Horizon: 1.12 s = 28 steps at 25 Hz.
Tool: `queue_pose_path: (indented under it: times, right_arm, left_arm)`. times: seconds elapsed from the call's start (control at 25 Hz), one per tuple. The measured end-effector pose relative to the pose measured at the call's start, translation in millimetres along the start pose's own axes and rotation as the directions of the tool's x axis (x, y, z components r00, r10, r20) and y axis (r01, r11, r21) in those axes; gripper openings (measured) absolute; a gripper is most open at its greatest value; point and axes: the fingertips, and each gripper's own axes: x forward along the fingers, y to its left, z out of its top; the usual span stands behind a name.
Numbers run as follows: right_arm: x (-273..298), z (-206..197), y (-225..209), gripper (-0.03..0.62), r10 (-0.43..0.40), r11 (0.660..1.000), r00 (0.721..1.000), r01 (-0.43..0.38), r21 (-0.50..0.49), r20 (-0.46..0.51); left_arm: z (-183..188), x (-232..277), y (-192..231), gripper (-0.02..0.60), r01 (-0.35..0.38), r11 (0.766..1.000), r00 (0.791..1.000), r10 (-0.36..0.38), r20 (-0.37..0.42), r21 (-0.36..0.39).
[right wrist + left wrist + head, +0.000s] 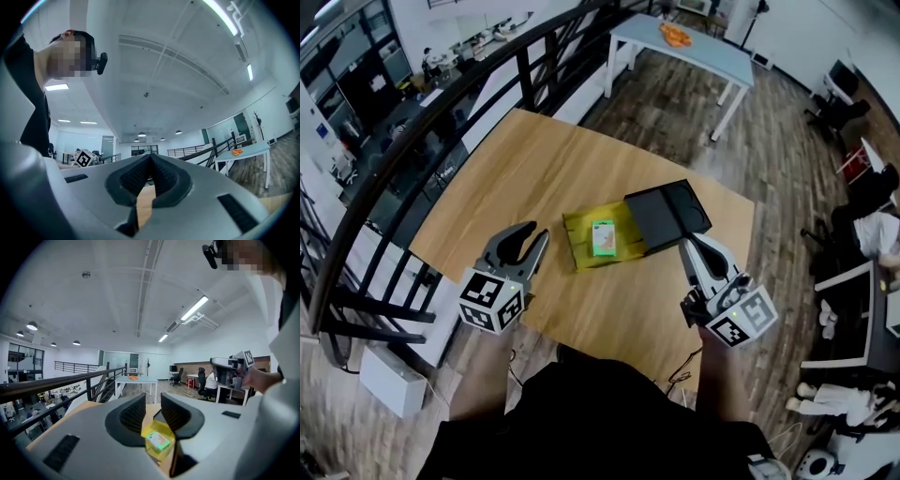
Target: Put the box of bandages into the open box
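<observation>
Since the bandage box (603, 237) sits in the open box (573, 226), you look done: left gripper (534, 235) narrowly parted, right gripper (687, 247) closed, both empty.

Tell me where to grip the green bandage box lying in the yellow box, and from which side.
Pinch the bandage box across its two long edges, coming straight down. It lies flat in the yellow box, and bare floor showing along both long edges leaves room there; the walls would likely block a sideways approach.
</observation>
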Motion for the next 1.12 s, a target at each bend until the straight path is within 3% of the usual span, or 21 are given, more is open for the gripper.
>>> queue_pose_path:
  times: [0.52,1.12]
  right_arm:
    - [5.8,-17.0,-2.0,0.035,0.012,1.0,0.999,-0.012,-0.009,-0.036]
    - [6.4,-9.9,4.9,0.035,0.013,1.0,1.0,-0.013,-0.006,-0.021]
  left_arm:
    - [-0.2,2.3,0.1,0.051,-0.022,1.0,1.0,0.022,0.002,-0.004]
    - [1.9,-3.9,1.6,0.028,-0.012,1.0,1.0,0.012,0.008,-0.001]
